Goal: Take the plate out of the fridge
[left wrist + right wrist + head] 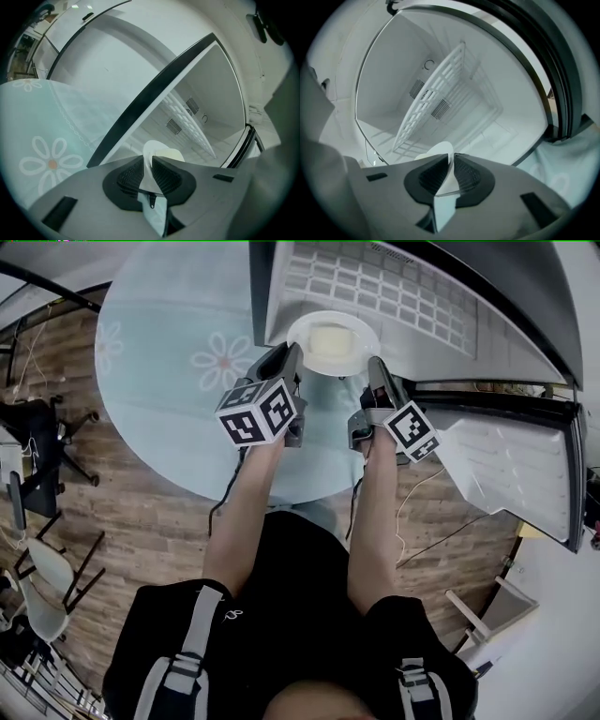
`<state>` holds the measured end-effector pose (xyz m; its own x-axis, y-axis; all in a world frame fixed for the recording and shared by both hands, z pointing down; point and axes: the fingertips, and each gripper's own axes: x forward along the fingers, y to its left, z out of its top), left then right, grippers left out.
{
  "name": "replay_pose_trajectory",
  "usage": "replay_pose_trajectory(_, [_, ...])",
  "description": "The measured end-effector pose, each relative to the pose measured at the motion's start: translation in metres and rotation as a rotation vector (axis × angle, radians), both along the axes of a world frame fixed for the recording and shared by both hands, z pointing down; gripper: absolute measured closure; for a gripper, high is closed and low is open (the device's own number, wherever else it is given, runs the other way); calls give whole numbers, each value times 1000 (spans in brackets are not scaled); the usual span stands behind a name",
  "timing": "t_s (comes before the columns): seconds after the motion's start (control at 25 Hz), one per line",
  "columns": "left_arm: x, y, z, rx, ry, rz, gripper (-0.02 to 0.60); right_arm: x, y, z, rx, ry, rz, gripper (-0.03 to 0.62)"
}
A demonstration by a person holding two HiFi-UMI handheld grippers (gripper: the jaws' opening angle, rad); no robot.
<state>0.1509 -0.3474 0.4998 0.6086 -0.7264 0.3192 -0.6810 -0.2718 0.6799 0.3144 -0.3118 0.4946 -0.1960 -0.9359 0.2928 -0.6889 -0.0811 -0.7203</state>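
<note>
A white plate with a pale yellow block on it is at the mouth of the open white fridge. My left gripper is shut on the plate's left rim. My right gripper is shut on its right rim. In the left gripper view the thin rim of the plate stands edge-on between the black pads of my left gripper. The right gripper view shows the plate pinched the same way in my right gripper.
The fridge stands on a round table with a pale blue flowered cloth. Its door hangs open to the right. A white wire shelf sits inside. Chairs stand on the wooden floor at the left.
</note>
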Motion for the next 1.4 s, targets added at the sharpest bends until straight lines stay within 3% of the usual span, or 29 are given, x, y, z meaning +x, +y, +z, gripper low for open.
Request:
replay_pose_trajectory(0.2, [-8, 11, -29, 38, 11, 15, 532, -8, 14, -27, 32, 13, 12, 556])
replay_pose_trajectory(0.6, [-9, 48, -53, 56, -46, -4, 534, -8, 56, -48, 39, -1, 47, 560])
replay_pose_trajectory(0.8, [-4, 83, -61, 69, -74, -15, 534, -2, 92, -48, 43, -76, 84, 566])
replay_pose_trajectory(1.04, [-8, 127, -69, 80, -83, -36, 534, -6, 132, -57, 60, -101, 64, 566])
replay_pose_trajectory(1.4, [-11, 156, -75, 78, -81, -47, 534, -7, 155, -64, 72, -107, 49, 566])
